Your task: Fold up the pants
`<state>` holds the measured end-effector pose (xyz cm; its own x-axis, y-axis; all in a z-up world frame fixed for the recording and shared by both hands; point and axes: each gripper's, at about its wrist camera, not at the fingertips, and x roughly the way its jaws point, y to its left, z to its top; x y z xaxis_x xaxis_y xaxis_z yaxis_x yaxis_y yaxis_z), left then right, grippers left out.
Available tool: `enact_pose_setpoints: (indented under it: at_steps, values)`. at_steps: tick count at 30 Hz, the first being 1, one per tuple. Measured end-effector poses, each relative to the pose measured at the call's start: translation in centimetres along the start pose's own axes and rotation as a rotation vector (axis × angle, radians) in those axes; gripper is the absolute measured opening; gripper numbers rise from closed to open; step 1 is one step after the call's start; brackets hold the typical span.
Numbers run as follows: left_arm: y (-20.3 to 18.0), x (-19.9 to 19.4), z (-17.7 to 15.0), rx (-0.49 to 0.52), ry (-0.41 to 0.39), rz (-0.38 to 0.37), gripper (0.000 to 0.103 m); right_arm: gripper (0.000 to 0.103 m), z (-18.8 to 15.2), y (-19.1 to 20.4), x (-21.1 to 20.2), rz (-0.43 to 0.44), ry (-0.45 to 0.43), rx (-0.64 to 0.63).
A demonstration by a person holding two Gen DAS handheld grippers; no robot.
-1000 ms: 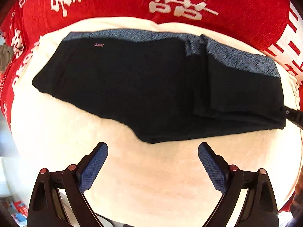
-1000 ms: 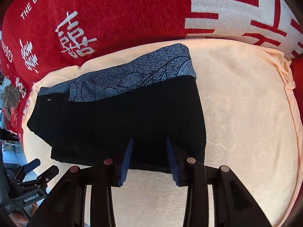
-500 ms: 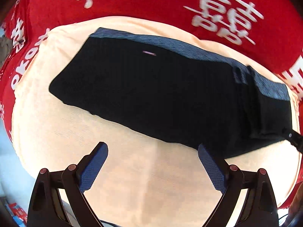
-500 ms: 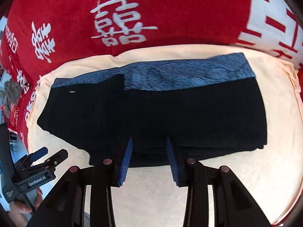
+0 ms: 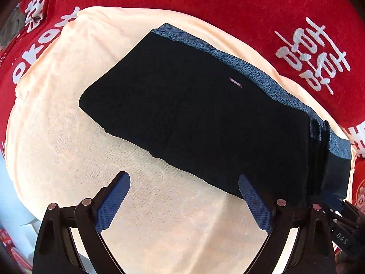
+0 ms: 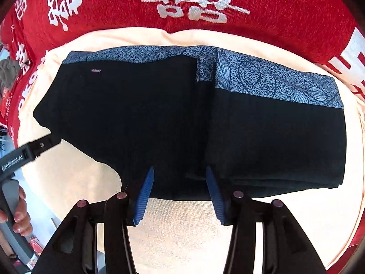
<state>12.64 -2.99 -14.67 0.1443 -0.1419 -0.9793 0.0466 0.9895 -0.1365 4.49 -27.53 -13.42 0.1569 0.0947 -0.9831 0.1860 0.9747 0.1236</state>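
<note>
Pants (image 6: 194, 123), black with a blue patterned waistband, lie folded flat on a cream towel (image 5: 57, 125) that covers a red cloth (image 6: 285, 11) printed with white characters. Right gripper (image 6: 180, 196): its jaws, which have just been opening, stand partly apart over the pants' near edge, with nothing pinched. Left gripper (image 5: 184, 202): jaws wide apart and empty, over bare towel just short of that edge. Only the right view shows the waistband's leaf pattern, the fold down the middle, and a hand (image 6: 19, 214) on the left gripper's handle.
</note>
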Motion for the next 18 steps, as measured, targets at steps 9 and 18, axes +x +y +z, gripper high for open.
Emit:
enact_pose_setpoints:
  at_steps: [9, 18]
  values:
    - [2.2, 0.0, 0.7, -0.030, -0.009, -0.036, 0.097, 0.060, 0.4, 1.0, 0.7, -0.031, 0.012, -0.028]
    - [5.9, -0.1, 1.9, -0.138, -0.045, -0.072, 0.097, 0.062, 0.7, 0.9, 1.0, -0.015, 0.015, -0.016]
